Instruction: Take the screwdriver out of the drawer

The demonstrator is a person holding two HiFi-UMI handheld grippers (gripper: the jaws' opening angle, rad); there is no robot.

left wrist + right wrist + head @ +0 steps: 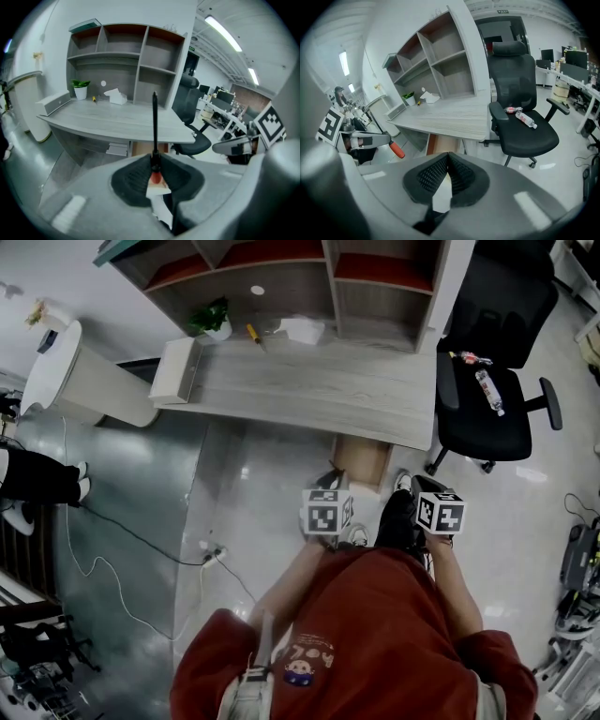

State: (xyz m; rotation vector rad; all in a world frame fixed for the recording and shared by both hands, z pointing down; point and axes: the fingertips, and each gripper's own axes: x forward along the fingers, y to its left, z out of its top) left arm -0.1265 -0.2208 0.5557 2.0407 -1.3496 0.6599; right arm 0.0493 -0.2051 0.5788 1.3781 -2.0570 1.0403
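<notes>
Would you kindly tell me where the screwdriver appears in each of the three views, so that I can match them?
Head view: not visible.
Left gripper view: the screwdriver stands at centre, its shaft rising from the left gripper, which is shut on it.
Right gripper view: its orange handle shows at left.
Shared landmark: the grey desk, in all three views.

Left hand-held gripper (pixel 154 169): I have its pads clamped on the screwdriver (pixel 154 126), pointing down and away.
Right hand-held gripper (pixel 447 161): jaw tips together, nothing between, angled downward.
Left forearm (pixel 292 589), right forearm (pixel 452 582): stretched forward, side by side.
</notes>
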